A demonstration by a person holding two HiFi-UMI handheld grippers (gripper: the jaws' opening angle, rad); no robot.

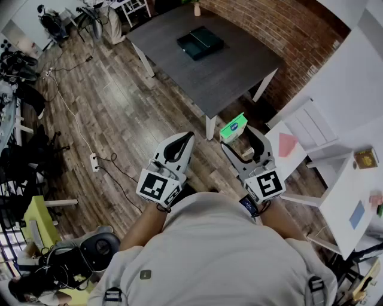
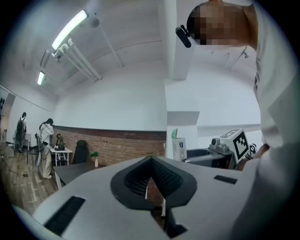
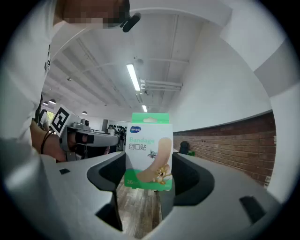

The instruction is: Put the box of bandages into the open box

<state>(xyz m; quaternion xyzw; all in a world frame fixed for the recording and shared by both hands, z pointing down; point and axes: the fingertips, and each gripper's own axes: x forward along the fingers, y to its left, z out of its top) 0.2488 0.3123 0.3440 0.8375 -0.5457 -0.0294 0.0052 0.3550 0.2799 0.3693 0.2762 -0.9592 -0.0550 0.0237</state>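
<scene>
The bandage box [image 1: 233,128], green and white with a cartoon plaster printed on it, stands upright between the fingers of my right gripper [image 1: 237,138], which is shut on it close to my body. In the right gripper view the bandage box [image 3: 148,152] fills the gap of the right gripper [image 3: 148,165]. My left gripper [image 1: 186,138] is beside it, shut and holding nothing; its own view shows the left gripper [image 2: 151,161] with jaws together. The dark open box [image 1: 200,42] lies far ahead on the dark grey table [image 1: 233,72].
Wooden floor lies between me and the table, with cables and a power strip [image 1: 94,161] at the left. White furniture [image 1: 353,197] with small items stands at the right. A brick wall [image 1: 287,30] runs behind the table. A small vase [image 1: 197,9] sits at the table's far edge.
</scene>
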